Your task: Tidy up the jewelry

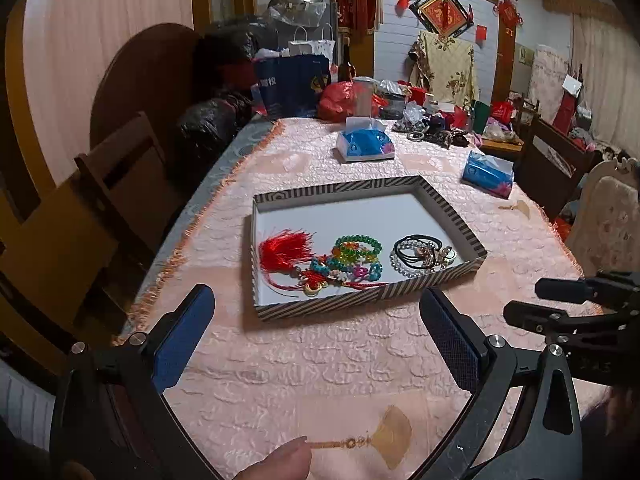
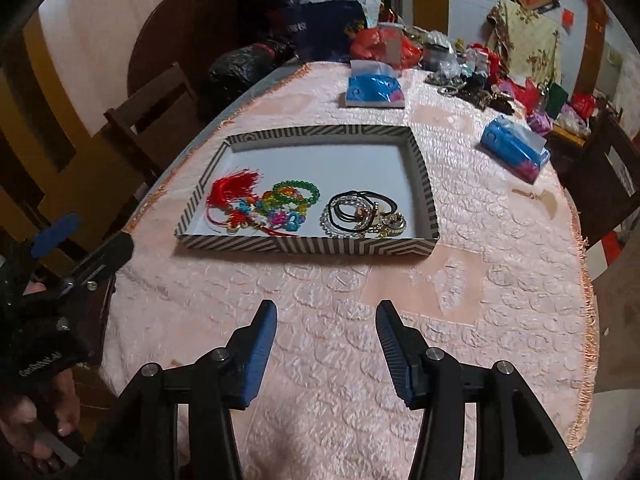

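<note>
A striped shallow box [image 1: 362,301] [image 2: 304,245] sits on the pink tablecloth. Inside lie a red tassel knot ornament [image 1: 284,250] [image 2: 230,190], colourful bead bracelets [image 1: 356,248] [image 2: 294,196] and black cords with pearl and gold bracelets [image 1: 420,254] [image 2: 364,212]. My left gripper [image 1: 316,308] is open and empty, just before the box's near edge. My right gripper [image 2: 326,316] is open and empty, short of the box; it also shows in the left wrist view [image 1: 576,300]. A small tan fan charm [image 1: 384,442] lies on the cloth beneath the left gripper.
Two blue tissue packs [image 1: 366,145] [image 1: 488,174] lie beyond the box. A second fan charm [image 2: 538,197] lies to the right. A heap of jewelry and bags [image 1: 432,128] crowds the far end. Wooden chairs [image 1: 80,216] stand at the table's left and right.
</note>
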A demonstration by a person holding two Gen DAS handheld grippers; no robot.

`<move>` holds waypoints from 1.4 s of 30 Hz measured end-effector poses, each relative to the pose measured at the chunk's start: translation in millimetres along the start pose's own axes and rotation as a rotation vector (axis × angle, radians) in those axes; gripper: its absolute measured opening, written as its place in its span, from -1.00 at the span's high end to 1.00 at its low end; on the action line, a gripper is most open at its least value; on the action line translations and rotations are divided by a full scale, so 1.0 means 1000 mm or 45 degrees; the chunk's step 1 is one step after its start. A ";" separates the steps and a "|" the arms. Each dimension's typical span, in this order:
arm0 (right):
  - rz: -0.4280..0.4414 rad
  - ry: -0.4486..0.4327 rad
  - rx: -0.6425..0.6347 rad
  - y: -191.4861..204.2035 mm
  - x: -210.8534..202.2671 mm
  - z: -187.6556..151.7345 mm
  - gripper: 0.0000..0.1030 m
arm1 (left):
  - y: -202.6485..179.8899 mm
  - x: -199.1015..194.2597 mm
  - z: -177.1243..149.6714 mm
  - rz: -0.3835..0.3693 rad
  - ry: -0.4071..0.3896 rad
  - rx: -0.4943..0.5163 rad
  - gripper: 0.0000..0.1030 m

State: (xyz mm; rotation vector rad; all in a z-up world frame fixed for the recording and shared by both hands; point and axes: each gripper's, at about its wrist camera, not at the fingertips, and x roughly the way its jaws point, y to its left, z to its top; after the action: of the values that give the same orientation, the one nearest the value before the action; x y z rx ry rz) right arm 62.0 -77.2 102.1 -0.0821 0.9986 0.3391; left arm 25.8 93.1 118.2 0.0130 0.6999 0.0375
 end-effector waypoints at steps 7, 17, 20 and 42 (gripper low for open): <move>-0.036 -0.006 -0.011 0.005 -0.014 -0.008 -0.12 | -0.004 -0.011 -0.008 -0.003 0.046 0.030 -0.99; -0.049 0.006 -0.023 0.017 -0.018 -0.012 -0.12 | -0.005 -0.017 -0.014 0.001 0.042 0.055 -0.99; -0.049 0.003 -0.023 0.018 -0.018 -0.010 -0.12 | -0.004 -0.017 -0.014 -0.001 0.044 0.054 -0.99; -0.040 0.058 0.006 0.000 0.007 0.002 -0.17 | -0.016 0.020 -0.008 -0.007 0.112 0.062 -0.99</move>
State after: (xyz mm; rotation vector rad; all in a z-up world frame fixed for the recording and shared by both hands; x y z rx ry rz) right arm 67.6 -74.9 97.1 -0.1015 1.0419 0.3075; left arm 36.0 78.1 98.9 0.0567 0.7886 0.0158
